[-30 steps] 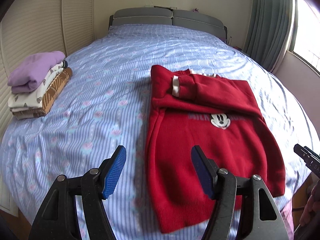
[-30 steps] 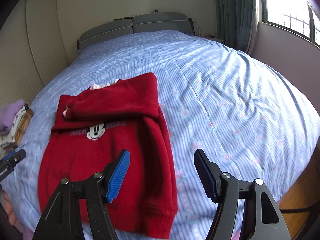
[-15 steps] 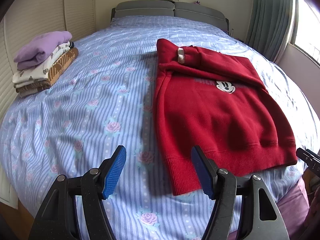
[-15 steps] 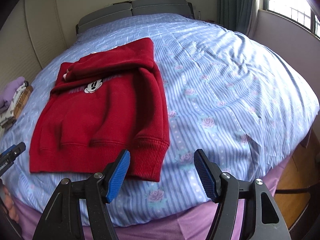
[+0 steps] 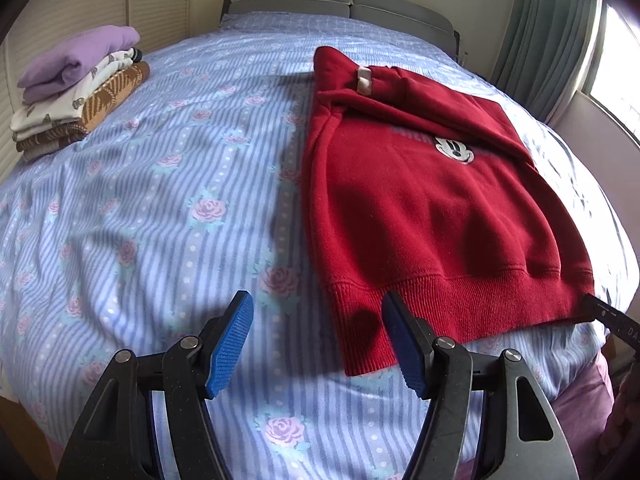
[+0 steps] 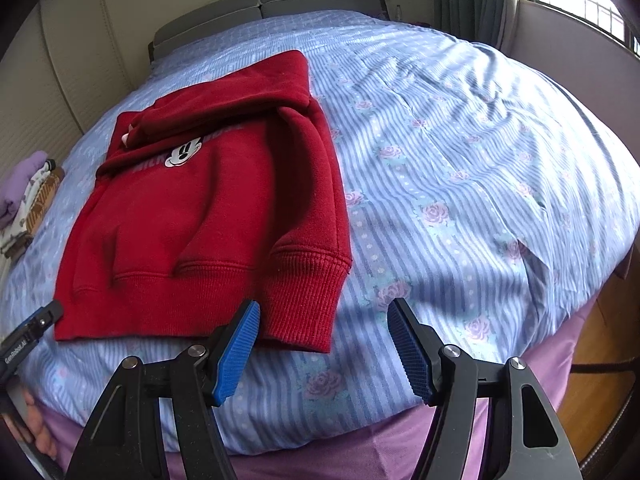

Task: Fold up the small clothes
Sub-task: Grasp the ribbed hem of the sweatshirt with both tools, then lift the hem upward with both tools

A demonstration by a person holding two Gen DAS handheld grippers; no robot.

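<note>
A: Sweater check. Your red sweater (image 5: 432, 208) lies flat on the bed (image 5: 160, 200), sleeves folded in across the chest, ribbed hem at the bed's near edge. Cartoon-mouse patch (image 5: 454, 149) faces up.

B: And your left gripper (image 5: 316, 344)?

A: You have it low over the near edge, at the hem's left corner. Jaws are closing, fairly wide yet; the corner of the hem shows between them, but the blue pads (image 5: 230, 344) press on nothing.

B: Right gripper (image 6: 324, 346)?

A: Yours hangs at the hem's right corner, jaws apart about as wide, holding nothing. The ribbed cuff (image 6: 308, 296) of the folded-in sleeve sits just beyond its left pad. Touching or not, you cannot tell from here.

B: Anything else on the bed?

A: Stack of folded clothes (image 5: 76, 88) near the bed's left edge, toward the headboard (image 5: 340, 4), well apart from your sweater. Purple piece on top.
</note>
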